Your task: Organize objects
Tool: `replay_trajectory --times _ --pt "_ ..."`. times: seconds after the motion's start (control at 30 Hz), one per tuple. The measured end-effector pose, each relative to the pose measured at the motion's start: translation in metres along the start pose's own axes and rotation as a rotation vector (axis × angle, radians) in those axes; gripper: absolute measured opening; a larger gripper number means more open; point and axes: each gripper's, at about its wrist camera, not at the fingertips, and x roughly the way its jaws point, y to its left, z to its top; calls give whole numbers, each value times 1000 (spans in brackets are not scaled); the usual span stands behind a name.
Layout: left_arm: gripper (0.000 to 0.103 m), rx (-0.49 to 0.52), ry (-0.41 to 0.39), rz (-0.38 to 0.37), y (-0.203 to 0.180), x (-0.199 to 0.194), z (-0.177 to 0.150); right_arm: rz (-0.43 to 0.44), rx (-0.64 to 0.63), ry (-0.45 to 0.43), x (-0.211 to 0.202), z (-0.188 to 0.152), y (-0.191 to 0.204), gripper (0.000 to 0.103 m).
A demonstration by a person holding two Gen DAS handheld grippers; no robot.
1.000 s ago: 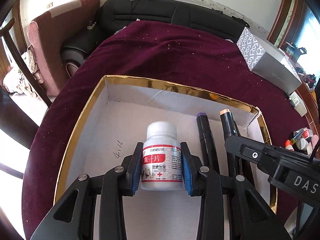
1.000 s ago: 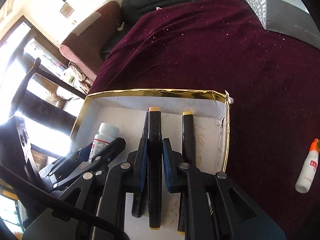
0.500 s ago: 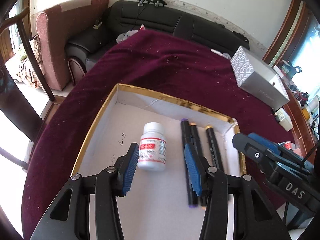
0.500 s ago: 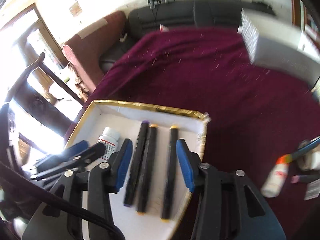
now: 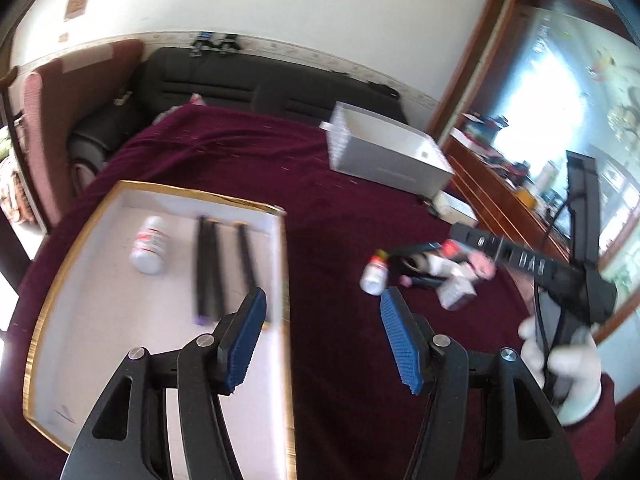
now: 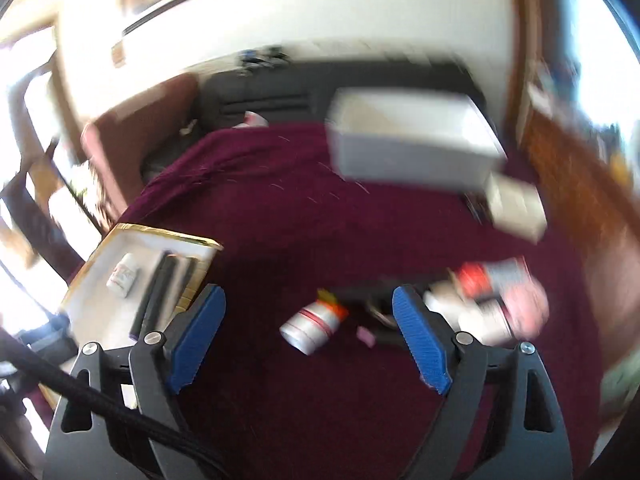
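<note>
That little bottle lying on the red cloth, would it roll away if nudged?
Probably: the bottle is round and lies on its side. The soft cloth may slow it. It looks like small plastic, so likely light.

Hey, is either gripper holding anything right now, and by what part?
No. The left gripper and right gripper are both open and empty.

A worktop (image 5: 248, 160) draped in deep maroon cloth stands before a black sofa (image 5: 240, 80) along a white wall. A reddish armchair (image 5: 60, 92) sits at the left; a wooden cabinet (image 5: 500, 200) lines the sunlit right side.
</note>
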Motion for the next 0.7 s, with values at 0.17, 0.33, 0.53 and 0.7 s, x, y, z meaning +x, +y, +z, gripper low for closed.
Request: replay_trajectory --times 0.17,0.33,0.53,0.7 --pt "54 46 80 -39 -32 30 -16 6 314 46 -12 -20 -135 86" --pt "54 5 135 -42 -34 47 -23 202 503 81 15 -39 -188 86" --pt "54 -32 131 -11 -27 49 -27 287 459 136 61 -31 -149 86" --pt "54 -31 137 -1 -22 56 -28 681 364 330 74 -45 -89 86"
